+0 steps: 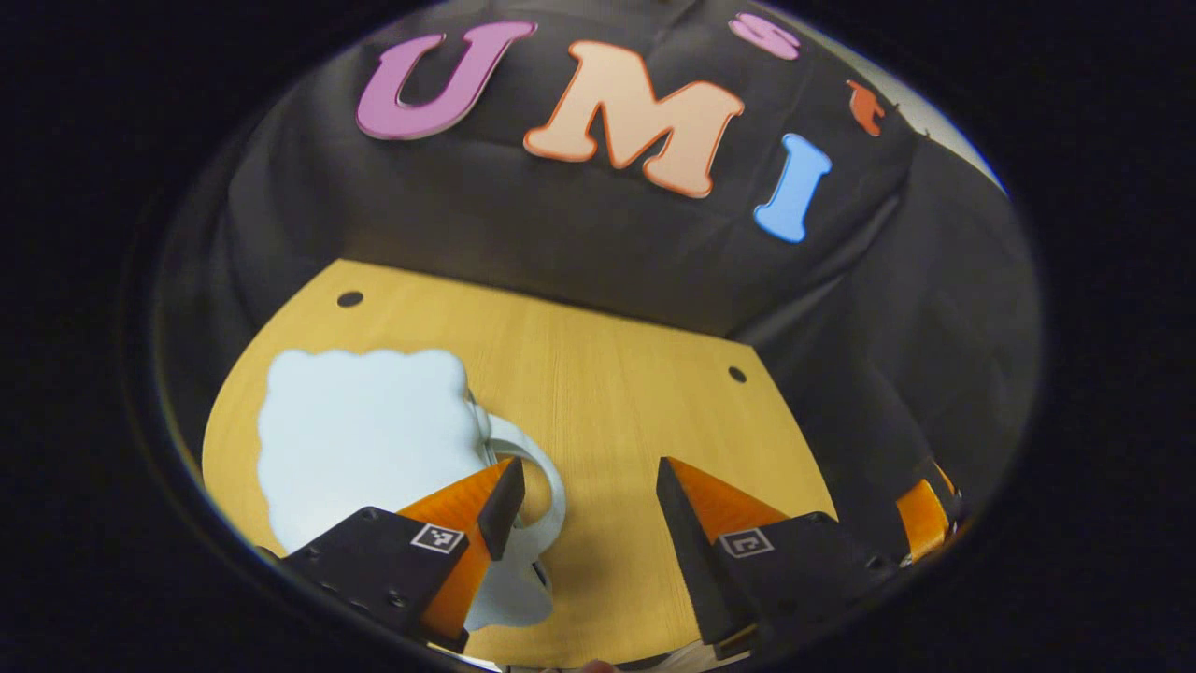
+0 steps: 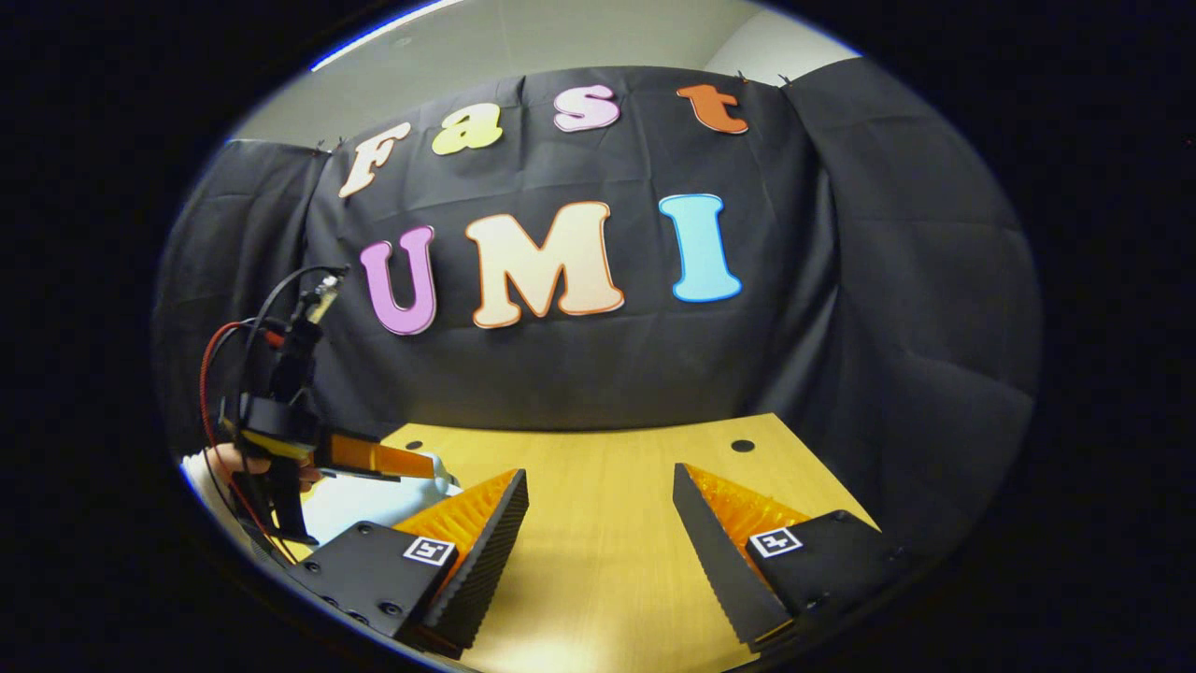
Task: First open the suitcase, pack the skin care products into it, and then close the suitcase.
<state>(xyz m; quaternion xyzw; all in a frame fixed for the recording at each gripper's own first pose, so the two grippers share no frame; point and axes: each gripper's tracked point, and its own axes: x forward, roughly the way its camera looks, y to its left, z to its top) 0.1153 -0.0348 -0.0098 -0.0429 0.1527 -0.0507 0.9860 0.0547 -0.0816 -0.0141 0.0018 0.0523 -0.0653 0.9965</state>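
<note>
Light wooden table (image 1: 598, 393) against black cloth wall. Pale blue cloud-shaped suitcase (image 1: 360, 430) with a looped white handle (image 1: 542, 477) lies closed at the table's left. Left gripper (image 1: 589, 500) hovers just beside the handle, fingers apart, empty; right gripper (image 2: 598, 523) likewise spread. Risk: fingers pinch the handle only, dragging the case instead of opening it.

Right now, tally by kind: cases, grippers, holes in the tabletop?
Pale blue suitcase: 1, lying closed on the wooden table, looped handle facing the left gripper.
Grippers: 2, the left gripper and the right gripper, both open and empty.
Tabletop holes: 2.
Total: 5.
</note>
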